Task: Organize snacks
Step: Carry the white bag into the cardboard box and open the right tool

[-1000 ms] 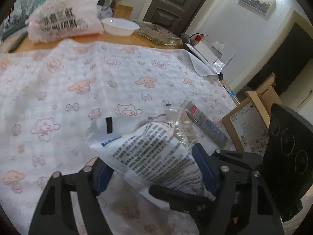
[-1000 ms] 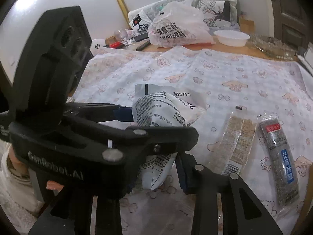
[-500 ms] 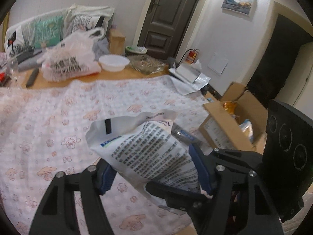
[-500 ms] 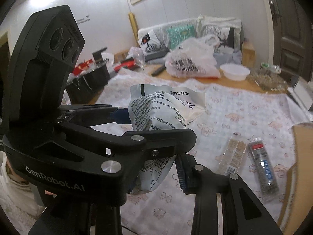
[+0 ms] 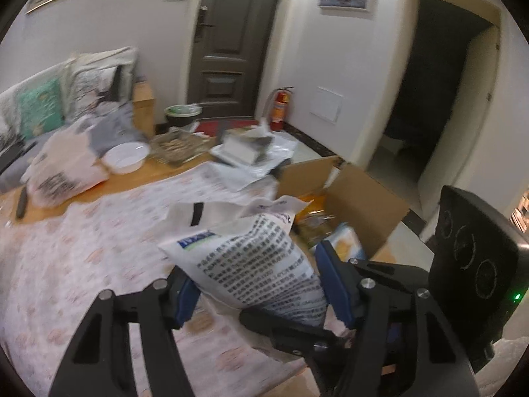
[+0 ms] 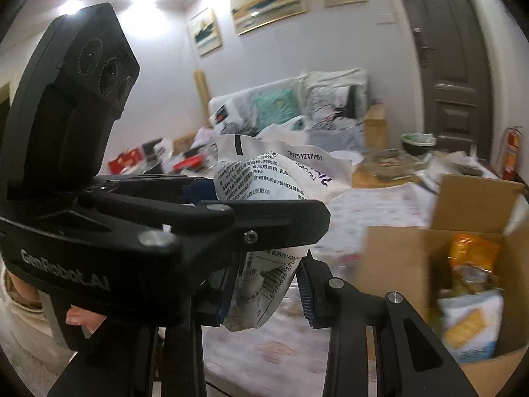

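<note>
A white snack bag (image 5: 254, 261) with black print is held in the air between both grippers. My left gripper (image 5: 261, 284) is shut on its upper body. In the right wrist view my right gripper (image 6: 264, 294) is shut on the bag's lower end (image 6: 261, 284), and the left gripper (image 6: 158, 218) crosses in front of it. An open cardboard box (image 5: 357, 198) with several snack packs inside sits to the right, past the table's edge; it also shows in the right wrist view (image 6: 396, 258).
The table has a white cloth with pink cartoon prints (image 5: 82, 251). At its far side are a white plastic bag (image 5: 62, 172), a white bowl (image 5: 125, 157) and a clear tray (image 5: 178, 145). A door and a fire extinguisher (image 5: 279, 109) stand behind.
Both grippers have lifted the bag off the table and swung right, toward the cardboard box. The two snack bars on the cloth have left the view.
</note>
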Available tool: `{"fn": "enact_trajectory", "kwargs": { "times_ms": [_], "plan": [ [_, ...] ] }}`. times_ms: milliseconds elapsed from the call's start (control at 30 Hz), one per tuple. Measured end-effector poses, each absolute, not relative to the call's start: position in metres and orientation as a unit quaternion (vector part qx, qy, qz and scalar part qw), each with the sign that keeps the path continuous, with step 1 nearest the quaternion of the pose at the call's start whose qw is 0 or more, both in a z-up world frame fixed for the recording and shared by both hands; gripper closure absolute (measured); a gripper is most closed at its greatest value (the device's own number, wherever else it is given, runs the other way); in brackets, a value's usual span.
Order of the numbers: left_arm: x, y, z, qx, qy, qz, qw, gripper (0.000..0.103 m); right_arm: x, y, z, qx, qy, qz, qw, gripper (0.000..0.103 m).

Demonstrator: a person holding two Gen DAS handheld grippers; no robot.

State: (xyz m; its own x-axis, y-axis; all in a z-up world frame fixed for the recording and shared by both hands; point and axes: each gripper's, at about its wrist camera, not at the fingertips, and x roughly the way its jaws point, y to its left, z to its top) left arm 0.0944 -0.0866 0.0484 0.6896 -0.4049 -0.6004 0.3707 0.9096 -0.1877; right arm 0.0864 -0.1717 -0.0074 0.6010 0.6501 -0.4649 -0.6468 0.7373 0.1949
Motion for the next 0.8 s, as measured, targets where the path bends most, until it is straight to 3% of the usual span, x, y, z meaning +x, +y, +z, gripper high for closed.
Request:
{"fn": "enact_trajectory", "kwargs": {
  "times_ms": [400, 800],
  "plan": [
    [0.154, -0.209, 0.035, 0.015, 0.356, -0.287, 0.889, 0.041, 0.109, -0.293, -0.014, 0.038, 0.265, 0.272, 0.925, 0.075],
    [0.203, -0.241, -0.003, 0.003, 0.402, -0.312, 0.861, 0.039, 0.127, -0.342, -0.032, 0.06, 0.284, 0.231, 0.929, 0.075]
  ]
}}
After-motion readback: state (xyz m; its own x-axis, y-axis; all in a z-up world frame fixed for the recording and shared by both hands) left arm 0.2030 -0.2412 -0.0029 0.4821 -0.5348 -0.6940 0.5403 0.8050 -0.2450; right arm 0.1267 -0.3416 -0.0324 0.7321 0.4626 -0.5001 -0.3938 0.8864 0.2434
